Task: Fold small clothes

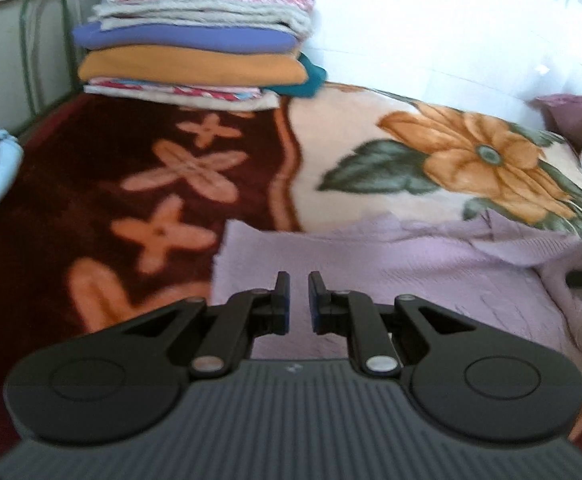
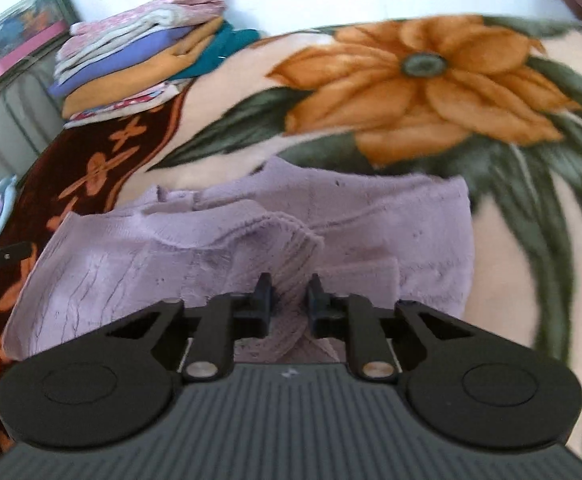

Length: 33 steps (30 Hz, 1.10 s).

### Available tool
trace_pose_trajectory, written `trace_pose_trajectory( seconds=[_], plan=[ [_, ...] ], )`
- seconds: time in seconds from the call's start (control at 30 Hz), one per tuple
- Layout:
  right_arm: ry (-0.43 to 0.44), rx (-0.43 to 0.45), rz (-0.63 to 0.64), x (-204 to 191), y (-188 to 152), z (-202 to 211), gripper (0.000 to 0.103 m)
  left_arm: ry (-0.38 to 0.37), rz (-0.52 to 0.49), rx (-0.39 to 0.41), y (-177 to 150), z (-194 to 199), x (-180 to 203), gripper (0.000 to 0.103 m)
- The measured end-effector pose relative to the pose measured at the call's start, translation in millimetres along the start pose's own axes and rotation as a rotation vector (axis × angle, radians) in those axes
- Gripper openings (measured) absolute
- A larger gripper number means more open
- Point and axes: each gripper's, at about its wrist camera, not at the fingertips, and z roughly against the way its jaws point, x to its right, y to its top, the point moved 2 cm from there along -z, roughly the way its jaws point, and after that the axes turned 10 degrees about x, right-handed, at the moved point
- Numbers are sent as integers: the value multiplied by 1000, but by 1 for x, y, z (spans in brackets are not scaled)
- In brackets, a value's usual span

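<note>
A plush blanket (image 1: pixel 351 128) is lying spread over the bed, its cream middle showing a big orange flower (image 1: pixel 479 152) with green leaves, and its dark maroon border (image 1: pixel 71 200) carrying paler pink blossoms. A green metal bed rail (image 1: pixel 23 32) is running along the far left edge. Beyond it something pink (image 2: pixel 23 48) is sitting, too blurred to name. A purple pillow (image 1: pixel 567 116) is resting at the right against the white wall (image 1: pixel 411 20).

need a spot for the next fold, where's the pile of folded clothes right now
The pile of folded clothes sits upper left in both wrist views, on the dark red part of the floral blanket, beside the metal bed frame.
</note>
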Motion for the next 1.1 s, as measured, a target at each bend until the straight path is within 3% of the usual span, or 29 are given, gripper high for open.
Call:
trace_pose_trajectory(
  seconds=[0.1,0.27,0.33,0.43,0.5,0.6,0.7,0.83,0.97,1.1],
  plan=[
    [-32,35,137,-9,14,3,14,-14,-15,-20,-10,-11,8,14],
    [-248,113,434,-16,39,-11,14,8,-7,-44,-26,-29,11,14],
    [-288,99,517,-14,42,-29,15,5,10,-36,-29,-32,10,14],
    [-291,40,526,-5,39,-52,16,5,16,-34,-28,-33,8,14],
    [-305,26,519,-2,34,-58,29,5,18,-37,-26,-34,8,14],
    [-338,88,519,-2,30,-47,51,8,14,-39,-26,-32,9,14],
    [-366,127,497,1,33,-29,54,17,5,-42,-24,-28,11,14],
    [-294,130,412,7,28,6,54,15,-5,-55,-24,-17,16,14],
    [-116,131,295,6,12,40,54,16,-19,-83,-27,-1,21,14],
    [39,72,257,-3,-14,54,54,13,-15,-97,-31,18,23,14]
  ],
)
